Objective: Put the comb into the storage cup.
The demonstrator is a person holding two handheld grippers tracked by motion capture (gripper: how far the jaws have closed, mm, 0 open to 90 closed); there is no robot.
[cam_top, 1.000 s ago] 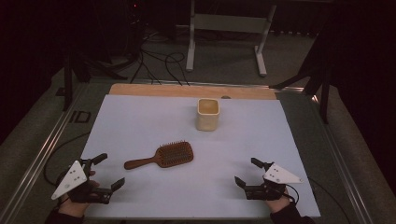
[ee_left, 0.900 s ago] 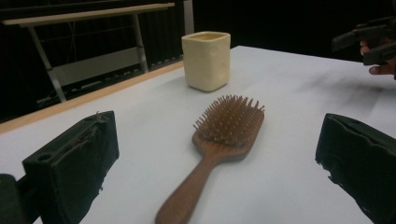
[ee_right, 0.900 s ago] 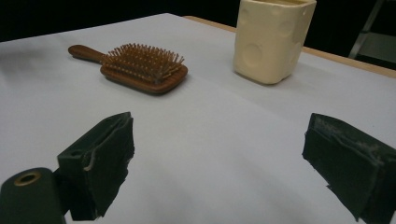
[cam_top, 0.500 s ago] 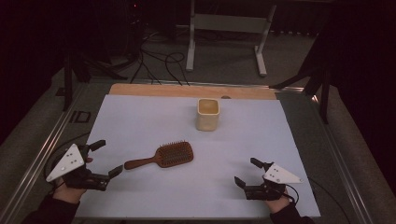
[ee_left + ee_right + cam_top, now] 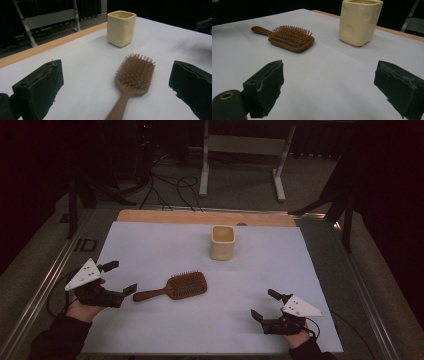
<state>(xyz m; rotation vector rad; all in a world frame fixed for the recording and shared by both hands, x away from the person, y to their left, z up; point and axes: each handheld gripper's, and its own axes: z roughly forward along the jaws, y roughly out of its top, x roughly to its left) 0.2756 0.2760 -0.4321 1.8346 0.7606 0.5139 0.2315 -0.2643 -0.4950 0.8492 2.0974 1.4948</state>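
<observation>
While both tools (image 5: 119, 278) (image 5: 263, 305) gape empty | one hairbrush (image 5: 172, 287) | one cup (image 5: 222, 242)

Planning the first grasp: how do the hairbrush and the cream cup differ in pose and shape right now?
The hairbrush lies flat, bristles up, handle toward the left gripper; the cup stands upright, mouth open. The hairbrush is dark wood, long and low; the cup is pale, squarish and taller. Both rest untouched on the white table cover.
</observation>
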